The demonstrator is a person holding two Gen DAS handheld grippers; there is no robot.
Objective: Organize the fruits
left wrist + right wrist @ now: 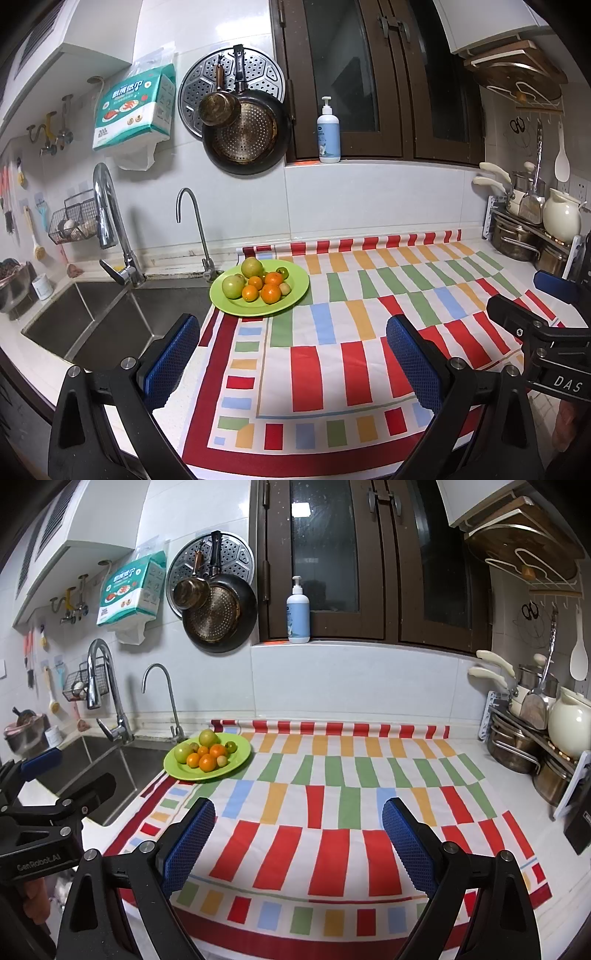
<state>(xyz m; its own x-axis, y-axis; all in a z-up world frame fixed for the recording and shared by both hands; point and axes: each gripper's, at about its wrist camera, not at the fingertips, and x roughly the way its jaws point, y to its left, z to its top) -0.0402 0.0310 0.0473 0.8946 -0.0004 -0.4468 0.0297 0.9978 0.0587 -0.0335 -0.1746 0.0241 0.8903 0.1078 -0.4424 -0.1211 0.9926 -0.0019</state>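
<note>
A green plate (pixel 295 295) (pixel 242 751) sits on the striped cloth next to the sink and holds a pile of fruit: several oranges (pixel 270 293) (pixel 207 763), large green fruits (pixel 233 286) (pixel 183 753) and small green ones. My left gripper (pixel 293 332) is open and empty, low over the cloth, in front of the plate. My right gripper (pixel 298 816) is open and empty, over the cloth to the right of the plate. Each gripper shows in the other's view, the right one (pixel 532 306) and the left one (pixel 68 771).
A double sink (pixel 110 317) with two faucets (pixel 110 221) lies left of the plate. Pots and a white jug on a rack (pixel 535 738) stand at the right. Pans (pixel 243 136) hang on the wall and a soap bottle (pixel 328 133) stands on the sill.
</note>
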